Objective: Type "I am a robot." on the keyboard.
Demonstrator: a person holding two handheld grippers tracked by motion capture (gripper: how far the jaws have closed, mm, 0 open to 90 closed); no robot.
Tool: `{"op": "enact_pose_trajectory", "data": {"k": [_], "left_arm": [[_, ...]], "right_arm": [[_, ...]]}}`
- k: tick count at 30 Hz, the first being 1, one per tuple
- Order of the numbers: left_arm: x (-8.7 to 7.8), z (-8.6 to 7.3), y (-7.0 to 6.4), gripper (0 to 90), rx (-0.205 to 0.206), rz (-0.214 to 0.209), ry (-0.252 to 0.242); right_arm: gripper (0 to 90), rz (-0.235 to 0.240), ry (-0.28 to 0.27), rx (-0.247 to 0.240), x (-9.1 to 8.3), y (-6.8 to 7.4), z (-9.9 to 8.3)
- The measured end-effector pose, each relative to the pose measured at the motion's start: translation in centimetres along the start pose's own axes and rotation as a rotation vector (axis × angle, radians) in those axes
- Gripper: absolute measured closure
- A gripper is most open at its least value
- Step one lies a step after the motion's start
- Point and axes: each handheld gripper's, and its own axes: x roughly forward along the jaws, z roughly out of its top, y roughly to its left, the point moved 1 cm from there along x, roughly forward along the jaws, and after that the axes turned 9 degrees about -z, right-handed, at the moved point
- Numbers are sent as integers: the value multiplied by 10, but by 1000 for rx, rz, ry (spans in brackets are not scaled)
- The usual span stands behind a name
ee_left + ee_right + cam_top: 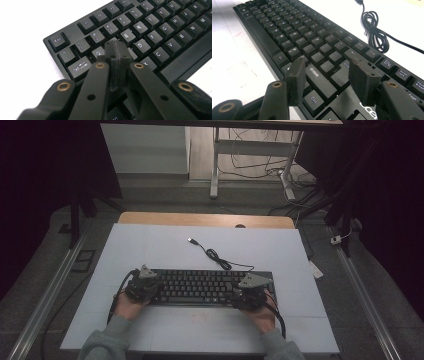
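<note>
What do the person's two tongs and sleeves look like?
Both tongs, left and right, are black with a grey three-cornered plate on top and a black cable trailing back. Close up, the left tongs and right tongs show black arms with brass-coloured rivets and dark flat pads. The sleeves are grey.

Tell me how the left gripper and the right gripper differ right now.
The left gripper has its jaws shut together, holding nothing; the right gripper has its jaws spread open. The left gripper is over the keyboard's Tab and Q end, the right gripper over the Shift and Ctrl end. Both hover just above the keys.
</note>
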Motion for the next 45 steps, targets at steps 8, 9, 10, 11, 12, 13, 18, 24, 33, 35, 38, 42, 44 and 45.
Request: {"op": "enact_pose_trajectory", "data": {"k": [8, 9, 10, 11, 12, 13, 18, 24, 33, 35, 38, 42, 44, 45], "left_arm": [[2, -1, 0, 887, -2, 0, 1], [3, -1, 0, 887, 1, 1, 10], [3, -2, 0, 888, 5, 4, 5], [3, -2, 0, 888, 6, 4, 6], [3, -1, 0, 888, 4, 3, 5], [3, -1, 0, 888, 2, 2, 3], [-5, 0, -1, 888, -2, -9, -51], [-17, 2, -3, 796, -1, -41, -123], [-29, 6, -8, 452, -30, -116, -201], [-31, 7, -9, 409, -23, -120, -207], [-33, 8, -10, 367, -15, -123, -211], [-34, 8, -10, 337, -16, -129, -208], [-34, 8, -9, 332, -20, -129, -207], [-34, 8, -9, 330, -21, -130, -203]], "right_arm": [[479, 0, 1, -1, 0, 0, 0], [479, -1, 1, -1, 0, 0, 0], [479, -1, 1, -1, 0, 0, 0], [479, -1, 2, -1, 0, 0, 0], [479, 0, 1, -1, 0, 0, 0], [478, -1, 1, -2, 0, 0, 0], [479, -2, -5, 2, -1, 0, 0], [478, 0, -4, 3, -1, -1, 0], [476, -5, -9, 14, -3, -3, 0], [476, -6, -9, 14, -4, -5, -1], [476, -8, -13, 14, -5, -6, -1], [476, -11, -10, 18, -5, -6, -1], [476, -10, -14, 22, -5, -6, -1], [476, -10, -16, 20, -5, -6, -1]]}}
